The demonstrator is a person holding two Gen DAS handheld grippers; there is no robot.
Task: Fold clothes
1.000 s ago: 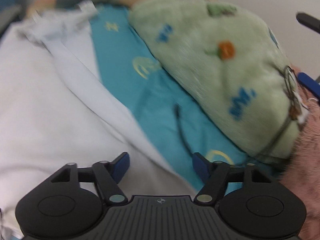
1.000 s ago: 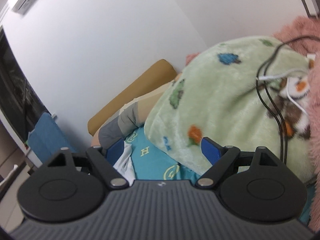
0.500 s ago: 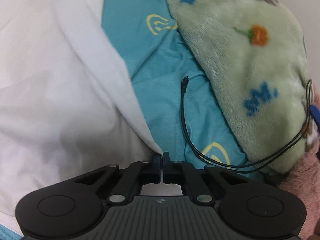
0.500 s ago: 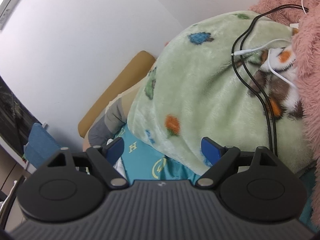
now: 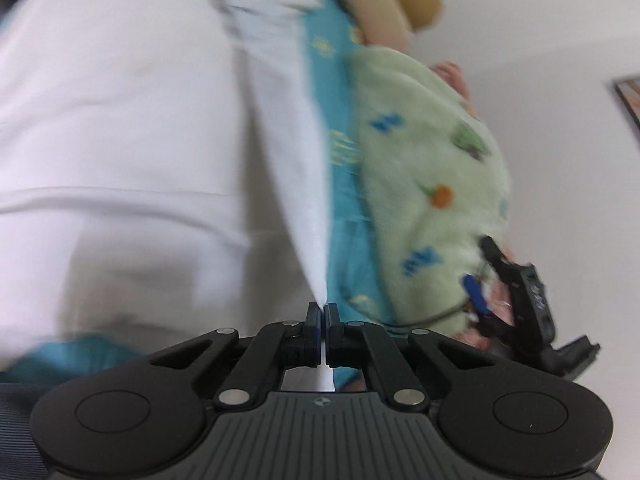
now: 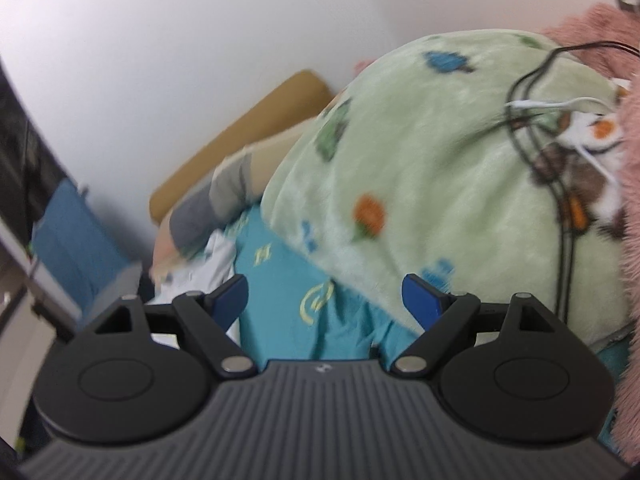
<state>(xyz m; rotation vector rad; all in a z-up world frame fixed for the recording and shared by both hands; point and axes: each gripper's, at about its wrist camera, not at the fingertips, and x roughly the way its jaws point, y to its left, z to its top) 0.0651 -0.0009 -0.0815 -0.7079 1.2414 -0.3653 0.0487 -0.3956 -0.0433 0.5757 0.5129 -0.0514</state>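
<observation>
A white garment (image 5: pixel 120 128) lies spread over a teal bedsheet (image 5: pixel 340 216) and fills the left of the left wrist view. My left gripper (image 5: pixel 323 320) is shut on the garment's right edge, which rises as a taut white fold from the jaws. My right gripper (image 6: pixel 325 300) is open and empty, held above the teal sheet (image 6: pixel 296 280); it also shows at the right of the left wrist view (image 5: pixel 516 296). A bit of the white garment (image 6: pixel 216 264) shows beside its left finger.
A green fleece blanket (image 6: pixel 432 168) with coloured prints is heaped on the right, with black and white cables (image 6: pixel 560 152) over it. A pink fluffy blanket (image 6: pixel 628 200) lies further right. A tan pillow (image 6: pixel 240 136) and white wall are behind.
My left gripper shut on the garment's edge and has lifted and tilted it up, so the fold stands taut. My right gripper stayed open and shifted slightly.
</observation>
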